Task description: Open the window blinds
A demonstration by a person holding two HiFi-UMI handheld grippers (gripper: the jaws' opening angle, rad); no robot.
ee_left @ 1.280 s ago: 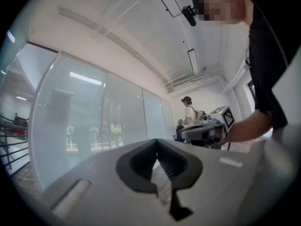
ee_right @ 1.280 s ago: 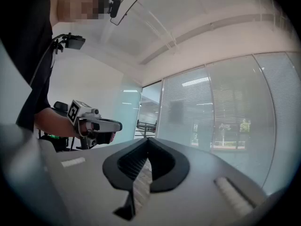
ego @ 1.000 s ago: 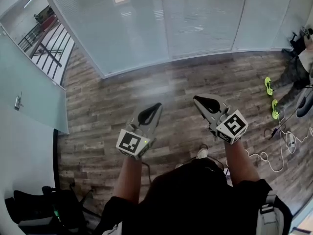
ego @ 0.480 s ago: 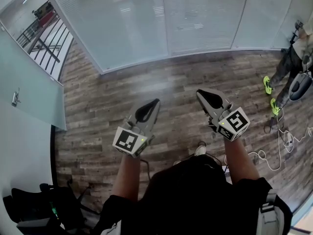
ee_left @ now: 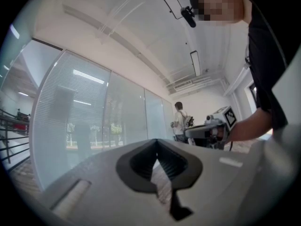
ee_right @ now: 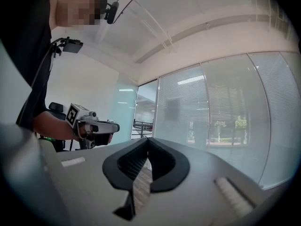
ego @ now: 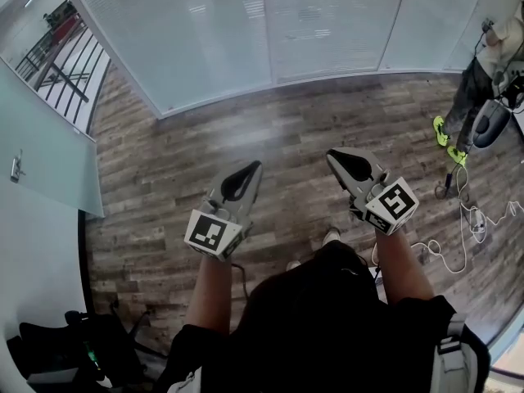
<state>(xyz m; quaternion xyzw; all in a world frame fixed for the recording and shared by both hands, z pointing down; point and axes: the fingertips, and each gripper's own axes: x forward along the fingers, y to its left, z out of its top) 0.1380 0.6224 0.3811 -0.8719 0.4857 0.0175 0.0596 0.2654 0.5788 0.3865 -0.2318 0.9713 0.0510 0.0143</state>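
The window blinds (ego: 327,19) hang closed behind tall glass panels across the far side of the room; they also show in the left gripper view (ee_left: 75,112) and the right gripper view (ee_right: 225,112). My left gripper (ego: 255,165) (ee_left: 156,141) is held level over the wood floor, well short of the glass, its jaws shut on nothing. Beside it my right gripper (ego: 331,155) (ee_right: 148,139) is level too, jaws together and empty. Each gripper shows in the other's view, far from the blinds.
A person (ego: 485,64) stands at the right by the glass, with white cables (ego: 458,240) trailing on the wood floor (ego: 188,162). A frosted glass door (ego: 45,162) is at the left. A dark chair base (ego: 65,350) sits at the lower left.
The head view has shifted a little, so the glass wall sits higher and the person at the right shows more. Both grippers have stayed about where they were, still shut.
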